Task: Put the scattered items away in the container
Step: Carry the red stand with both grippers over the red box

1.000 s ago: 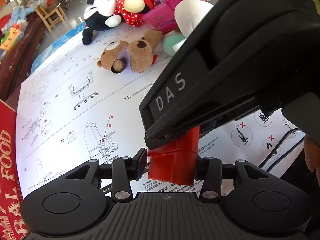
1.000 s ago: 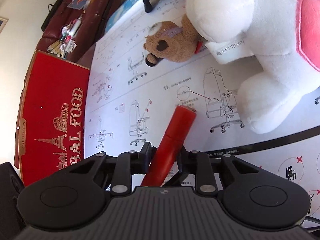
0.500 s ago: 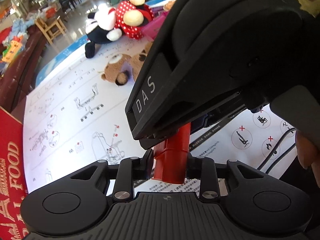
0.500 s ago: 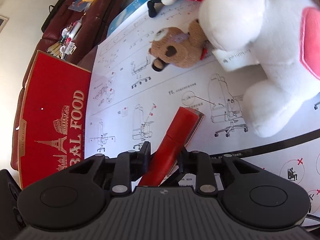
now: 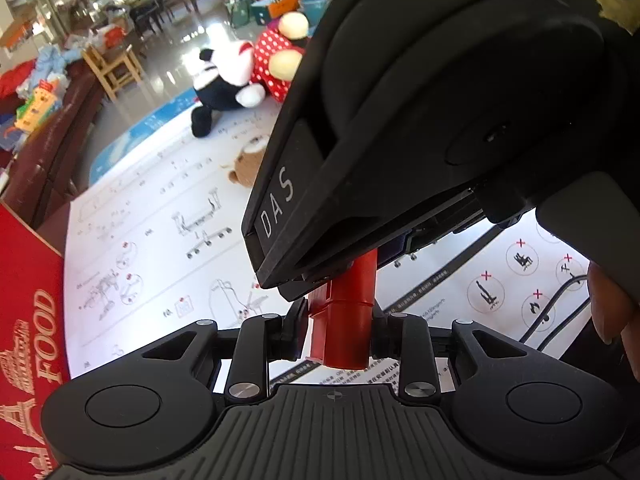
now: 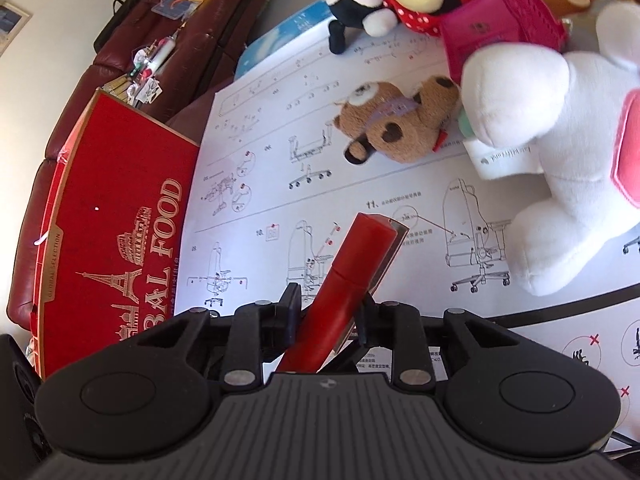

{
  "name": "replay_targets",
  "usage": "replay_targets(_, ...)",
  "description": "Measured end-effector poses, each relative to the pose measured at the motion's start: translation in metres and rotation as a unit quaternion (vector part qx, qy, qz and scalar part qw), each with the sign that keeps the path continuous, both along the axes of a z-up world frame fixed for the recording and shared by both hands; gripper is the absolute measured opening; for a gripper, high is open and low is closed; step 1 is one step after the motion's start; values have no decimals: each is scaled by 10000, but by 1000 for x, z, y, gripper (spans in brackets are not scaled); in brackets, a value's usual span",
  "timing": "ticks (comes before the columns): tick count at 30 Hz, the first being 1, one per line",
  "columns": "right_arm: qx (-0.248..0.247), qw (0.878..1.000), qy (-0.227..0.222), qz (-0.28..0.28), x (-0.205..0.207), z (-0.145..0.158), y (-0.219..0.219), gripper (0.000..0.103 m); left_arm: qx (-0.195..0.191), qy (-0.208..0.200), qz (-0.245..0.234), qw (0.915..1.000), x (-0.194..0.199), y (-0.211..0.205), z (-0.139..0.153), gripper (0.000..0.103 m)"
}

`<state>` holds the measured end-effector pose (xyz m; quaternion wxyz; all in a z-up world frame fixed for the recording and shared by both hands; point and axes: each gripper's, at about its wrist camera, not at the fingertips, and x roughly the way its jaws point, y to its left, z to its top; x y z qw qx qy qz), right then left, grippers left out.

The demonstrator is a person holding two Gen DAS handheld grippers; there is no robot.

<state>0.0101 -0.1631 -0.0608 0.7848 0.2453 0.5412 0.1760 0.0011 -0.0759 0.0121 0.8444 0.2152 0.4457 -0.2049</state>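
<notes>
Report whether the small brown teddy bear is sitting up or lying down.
Lying down. In the right wrist view the brown teddy bear lies flat on the instruction sheet, feet toward the camera, beside the white plush.

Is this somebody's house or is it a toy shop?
Probably a home living room, though I can't be sure. There's a dark red leather sofa piled with clutter, framed pictures on the wall, and a little wooden chair on a shiny floor. Stuffed toys like the brown teddy bear lie on a big instruction sheet.

Home living room (leather sofa (image 6: 120,52), plush toys (image 6: 400,120)).
</notes>
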Motion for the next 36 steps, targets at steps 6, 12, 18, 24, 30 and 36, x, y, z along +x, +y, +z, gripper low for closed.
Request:
replay_targets(6,-76,9996,-232,139,0,19,8,31,-76,-213,83,9997,-9,6,15,27)
replay_targets(12,-195,9973,-587,387,-1,46,24,31,-147,-571,223,9980,-24,14,37,28)
replay_targets(18,-333,9894,-1193,760,0,90,50,31,-272,-1151,534,9916,-37,34,74,28)
replay_targets(24,-489,9726,-1843,1328,5,143,93,32,-528,-1672,1035,9791,-43,69,119,29)
replay_targets(30,-592,9459,-2492,1992,11,196,158,32,-552,-2203,1531,9618,-41,110,161,30)
replay_targets(36,-490,9246,-2760,2578,30,228,241,32,-401,-2416,2113,9462,-27,169,188,30)
